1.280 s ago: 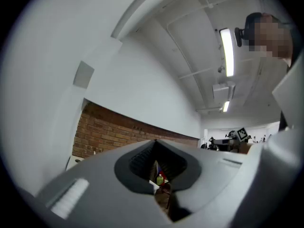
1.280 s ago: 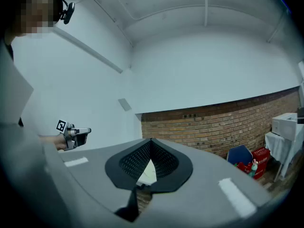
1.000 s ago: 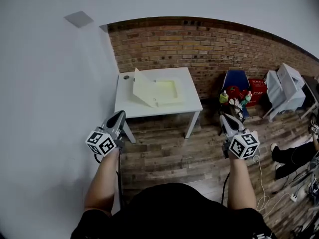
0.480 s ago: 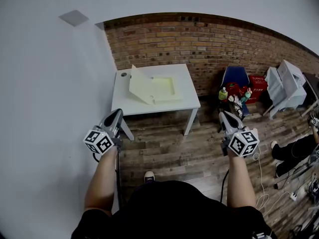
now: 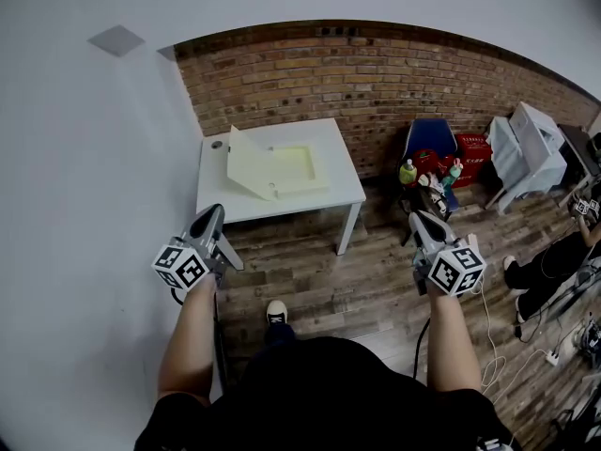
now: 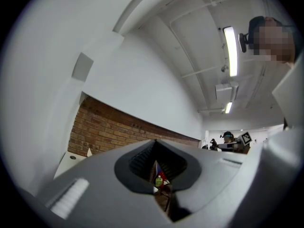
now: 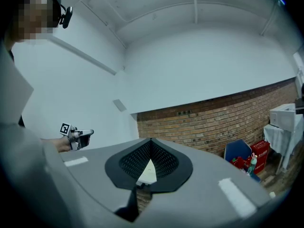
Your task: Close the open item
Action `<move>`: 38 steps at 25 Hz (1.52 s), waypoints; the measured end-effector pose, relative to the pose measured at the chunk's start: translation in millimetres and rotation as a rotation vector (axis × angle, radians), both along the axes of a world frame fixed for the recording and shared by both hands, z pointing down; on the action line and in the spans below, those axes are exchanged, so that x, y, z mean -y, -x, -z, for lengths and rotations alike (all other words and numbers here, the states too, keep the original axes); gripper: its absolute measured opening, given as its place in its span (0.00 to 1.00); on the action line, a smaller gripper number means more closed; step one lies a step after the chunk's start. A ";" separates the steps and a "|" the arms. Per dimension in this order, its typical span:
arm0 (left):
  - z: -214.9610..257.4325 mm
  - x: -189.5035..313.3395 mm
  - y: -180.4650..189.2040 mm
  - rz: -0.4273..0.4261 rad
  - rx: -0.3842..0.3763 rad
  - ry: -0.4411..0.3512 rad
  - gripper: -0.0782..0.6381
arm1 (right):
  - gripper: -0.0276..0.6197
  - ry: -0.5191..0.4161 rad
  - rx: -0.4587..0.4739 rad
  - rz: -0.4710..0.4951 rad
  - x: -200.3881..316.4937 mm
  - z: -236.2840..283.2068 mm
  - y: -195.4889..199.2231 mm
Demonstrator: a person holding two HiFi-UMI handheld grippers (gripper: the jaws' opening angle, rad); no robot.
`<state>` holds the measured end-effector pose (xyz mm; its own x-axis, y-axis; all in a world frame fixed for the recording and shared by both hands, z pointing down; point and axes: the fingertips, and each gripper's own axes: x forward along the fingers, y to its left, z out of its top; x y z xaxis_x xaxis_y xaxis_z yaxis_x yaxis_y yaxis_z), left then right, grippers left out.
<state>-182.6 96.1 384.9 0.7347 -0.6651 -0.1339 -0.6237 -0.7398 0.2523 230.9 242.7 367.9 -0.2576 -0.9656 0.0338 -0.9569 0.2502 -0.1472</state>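
Observation:
An open pale yellow flat box [image 5: 291, 167] lies on a small white table [image 5: 346, 192] against the brick wall, its lid [image 5: 246, 162] propped up at the left. Both grippers hang in the air well short of the table, above the wooden floor. My left gripper [image 5: 208, 213] is shut and holds nothing, and it points toward the table's near left corner. My right gripper [image 5: 416, 220] is shut and holds nothing, and it is off to the right of the table. In the right gripper view a sliver of the box [image 7: 148, 171] shows through the gap below the closed tips [image 7: 150, 143].
A blue chair [image 5: 430, 137] with bottles [image 5: 408, 172] and a red basket [image 5: 470, 147] stand right of the table. White furniture [image 5: 526, 144] and a seated person's legs [image 5: 540, 272] are at the far right, with cables on the floor. My shoe [image 5: 276, 312] is on the planks.
The table and box have slid left and slightly nearer in the head view as the person steps forward; a shoe has come into sight. Both grippers stay shut, at the same height.

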 end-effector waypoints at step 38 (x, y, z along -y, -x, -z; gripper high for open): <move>-26.1 209.8 28.4 0.002 -0.004 0.059 0.11 | 0.04 0.050 0.002 -0.001 181.7 -13.2 17.9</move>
